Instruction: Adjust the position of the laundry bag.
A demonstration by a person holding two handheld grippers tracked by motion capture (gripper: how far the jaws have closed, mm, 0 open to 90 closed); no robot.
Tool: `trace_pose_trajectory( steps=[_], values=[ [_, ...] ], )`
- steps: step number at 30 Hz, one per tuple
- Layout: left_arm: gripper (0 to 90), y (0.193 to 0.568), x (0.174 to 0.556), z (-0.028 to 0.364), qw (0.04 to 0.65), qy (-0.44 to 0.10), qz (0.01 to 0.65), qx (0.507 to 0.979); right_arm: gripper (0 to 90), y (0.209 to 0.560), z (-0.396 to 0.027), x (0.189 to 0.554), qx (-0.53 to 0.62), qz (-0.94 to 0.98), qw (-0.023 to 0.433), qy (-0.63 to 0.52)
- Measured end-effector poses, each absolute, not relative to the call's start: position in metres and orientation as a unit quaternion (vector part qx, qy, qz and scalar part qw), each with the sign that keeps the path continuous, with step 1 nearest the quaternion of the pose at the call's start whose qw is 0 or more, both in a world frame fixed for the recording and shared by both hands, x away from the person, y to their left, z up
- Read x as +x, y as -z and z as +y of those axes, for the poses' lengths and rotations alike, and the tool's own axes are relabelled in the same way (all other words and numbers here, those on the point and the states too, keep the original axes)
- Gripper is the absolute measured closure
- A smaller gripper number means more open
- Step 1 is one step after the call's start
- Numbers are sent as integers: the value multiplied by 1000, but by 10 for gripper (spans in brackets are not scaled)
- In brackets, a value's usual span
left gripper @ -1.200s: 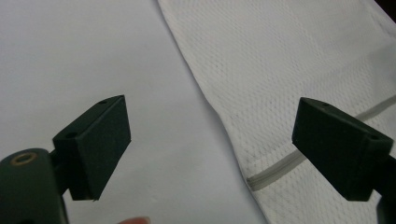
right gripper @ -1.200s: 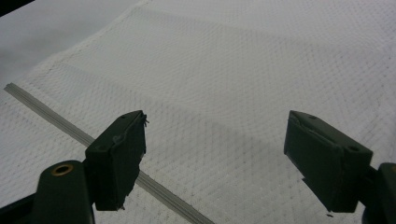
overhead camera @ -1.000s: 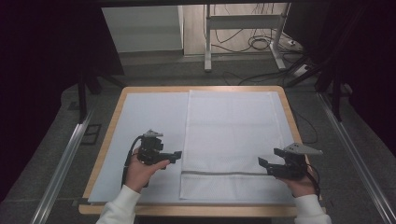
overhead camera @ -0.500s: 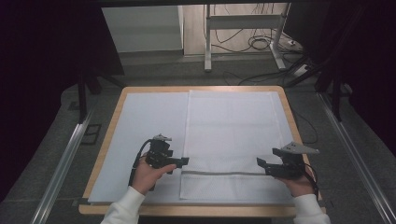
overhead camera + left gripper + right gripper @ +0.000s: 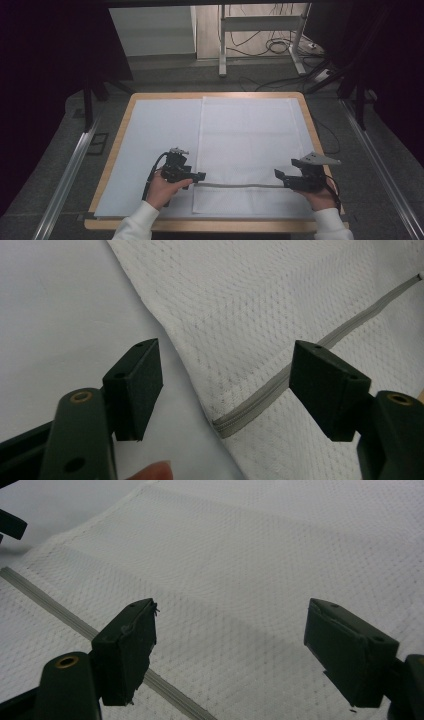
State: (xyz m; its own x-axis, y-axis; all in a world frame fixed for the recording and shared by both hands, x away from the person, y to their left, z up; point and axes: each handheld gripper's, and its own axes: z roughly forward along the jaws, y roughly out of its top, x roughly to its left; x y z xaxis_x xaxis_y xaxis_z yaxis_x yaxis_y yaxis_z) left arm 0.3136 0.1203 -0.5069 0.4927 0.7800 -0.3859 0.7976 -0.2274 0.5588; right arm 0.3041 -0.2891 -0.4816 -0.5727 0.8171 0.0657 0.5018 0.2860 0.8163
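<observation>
White cloth (image 5: 280, 315) between left gripper (image 5: 225, 385) jaws

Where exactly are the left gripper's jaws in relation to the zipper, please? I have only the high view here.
Observer: In the left gripper view, the left gripper frames the end of the grey zipper, at the edge of the white cloth. Its jaws have just been closing, but neither pad touches the cloth yet.
Operator: Thank you. Is the right gripper holding anything?
Observer: No. In the right gripper view, the right gripper stands open over the cloth with nothing pinched. The zipper runs past the jaw at the left of that view.
</observation>
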Motion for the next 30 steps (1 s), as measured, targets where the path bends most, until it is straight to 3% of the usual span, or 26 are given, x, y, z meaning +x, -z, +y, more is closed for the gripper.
trace_pose_trajectory(
  steps=[21,30],
  values=[
    [382,520,318,118,356,27,514,780,205,480,-291,304,426,776,193,-423],
    [482,524,319,112,350,21,511,785,205,478,-292,304,429,771,196,-428]
  ],
)
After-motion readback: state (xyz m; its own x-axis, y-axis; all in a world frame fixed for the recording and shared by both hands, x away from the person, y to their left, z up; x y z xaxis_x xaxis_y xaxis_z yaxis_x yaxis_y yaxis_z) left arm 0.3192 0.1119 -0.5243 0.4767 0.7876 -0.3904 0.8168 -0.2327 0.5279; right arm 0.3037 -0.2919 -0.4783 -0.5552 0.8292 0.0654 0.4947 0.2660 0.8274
